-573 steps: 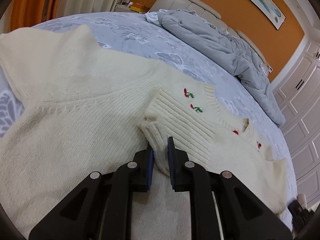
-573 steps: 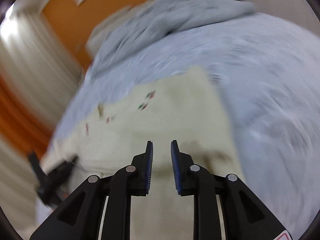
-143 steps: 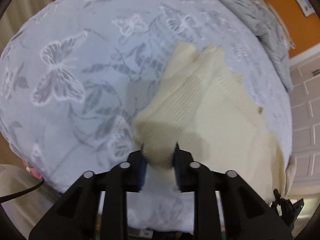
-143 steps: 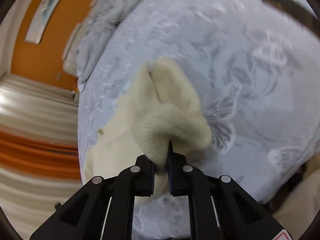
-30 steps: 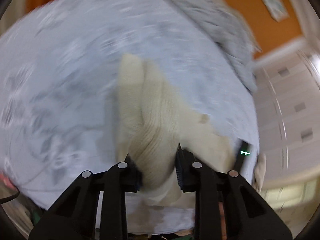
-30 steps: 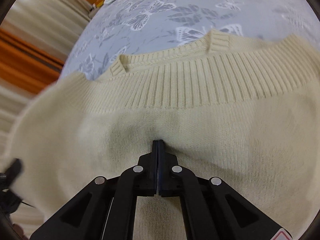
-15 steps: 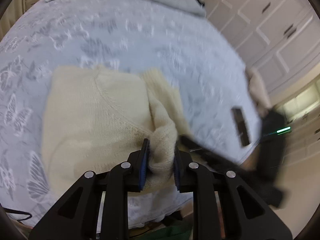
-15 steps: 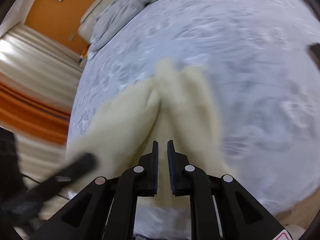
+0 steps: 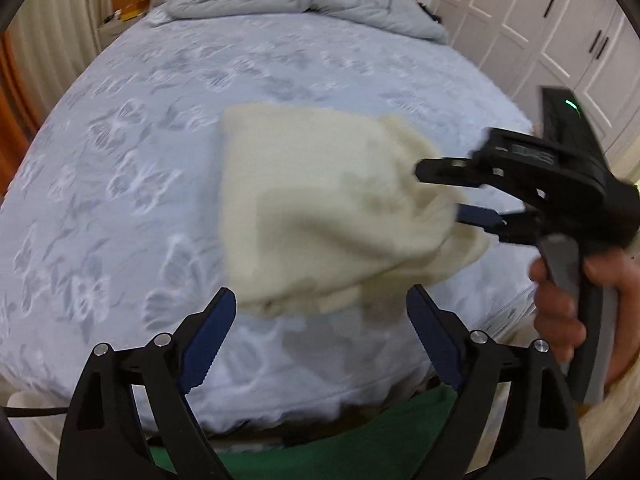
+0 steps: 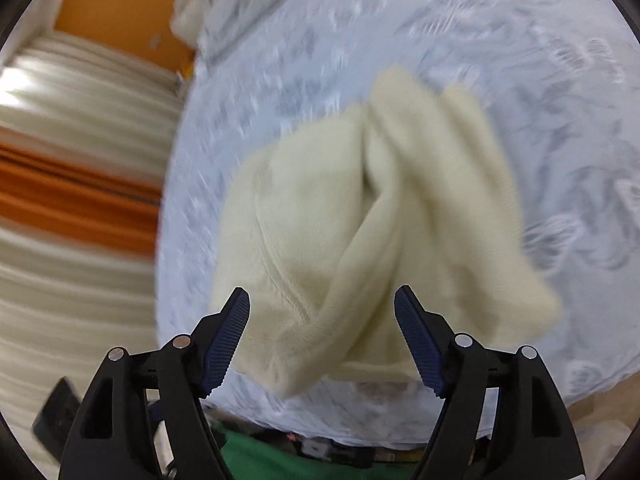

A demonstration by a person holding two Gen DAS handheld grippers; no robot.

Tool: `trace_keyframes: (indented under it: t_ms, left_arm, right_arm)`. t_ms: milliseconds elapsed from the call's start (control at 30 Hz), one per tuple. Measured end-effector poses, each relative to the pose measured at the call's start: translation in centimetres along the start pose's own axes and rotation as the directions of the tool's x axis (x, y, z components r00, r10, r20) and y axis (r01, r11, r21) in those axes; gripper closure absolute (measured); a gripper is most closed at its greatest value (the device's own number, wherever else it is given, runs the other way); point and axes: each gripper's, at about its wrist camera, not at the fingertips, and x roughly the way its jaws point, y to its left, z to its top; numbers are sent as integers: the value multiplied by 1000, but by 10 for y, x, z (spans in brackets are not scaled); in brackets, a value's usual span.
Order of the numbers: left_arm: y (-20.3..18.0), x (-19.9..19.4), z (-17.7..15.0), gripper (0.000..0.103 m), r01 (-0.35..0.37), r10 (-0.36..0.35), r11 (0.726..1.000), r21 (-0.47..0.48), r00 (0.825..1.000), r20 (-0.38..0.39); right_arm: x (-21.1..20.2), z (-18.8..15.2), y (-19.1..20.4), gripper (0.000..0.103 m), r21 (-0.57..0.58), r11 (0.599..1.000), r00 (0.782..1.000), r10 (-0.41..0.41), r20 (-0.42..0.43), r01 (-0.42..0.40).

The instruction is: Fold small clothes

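A cream knit sweater [image 9: 328, 208] lies bundled and folded over on the blue butterfly-print bed sheet [image 9: 120, 168], blurred by motion. My left gripper [image 9: 322, 320] hovers over its near edge with jaws opening wide, and the pads touch no cloth. At the right of the left wrist view a hand [image 9: 568, 308] holds my right gripper [image 9: 452, 194] against the sweater's right side. In the right wrist view the sweater [image 10: 360, 220] shows a raised fold. My right gripper [image 10: 324, 312] is opening too, with cloth lying between its spread fingers but not pinched.
A rumpled grey duvet [image 9: 304, 0] is heaped at the head of the bed. White wardrobe doors [image 9: 560, 40] stand at the right. Cream and orange curtains [image 10: 60, 200] hang to the left. Green cloth [image 9: 320, 460] shows below the bed's near edge.
Both grippers were shut on the sweater and now stand wide apart, having let it go. The sweater has dropped onto the sheet as a folded bundle. The left view has swung round.
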Motion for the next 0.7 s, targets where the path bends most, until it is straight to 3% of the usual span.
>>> trace_keyframes:
  t_ms: [67,200,267,333,400,433,500,533,633,700]
  left_arm:
    - [12,-2,-7,18,-11,10,1000,-28,1000,-14]
    - [24,-2,-15,18,-25,23,998,-49,999,-38]
    - [25,-3,-16,18,-27,25,998,-50,999,-38]
    - [24,-4,-16,18,-28,26,998,-48,999,-31]
    - [22,-1,-13,18,-27,26,999,-41,999,-31]
    - [22,3,-12,18,-28,26,999,-40,999,-38]
    - [19,9,-9,18,-32,30,999,-42,998,-55]
    - [18,11,-9,18,-26,23,999,-46,998,-57]
    - [13,21,-6,18,-33,30,999,-40,997,-70]
    - [8,28,-3,18,-49,47,998,-24,995,-82]
  right_arm:
    - [19,-2,11,32,0,999,998,-53,-40,53]
    - [29,-2,50,80,-123,976,984,-178,24,180]
    - [5,1,75,87,-190,973,989,-114,90,130]
    - [-40,5,95,89,-236,972,985,53,162,-14]
    - [-68,6,98,89,-273,962,971,58,233,8]
    - [-81,6,87,89,-277,960,961,43,274,36]
    - [-84,8,54,89,-233,970,960,0,279,68]
    - [-69,12,18,89,-188,977,971,-57,232,102]
    - [-14,12,-59,87,-69,972,973,-223,60,226]
    - [-23,8,-78,84,17,992,988,-122,89,121]
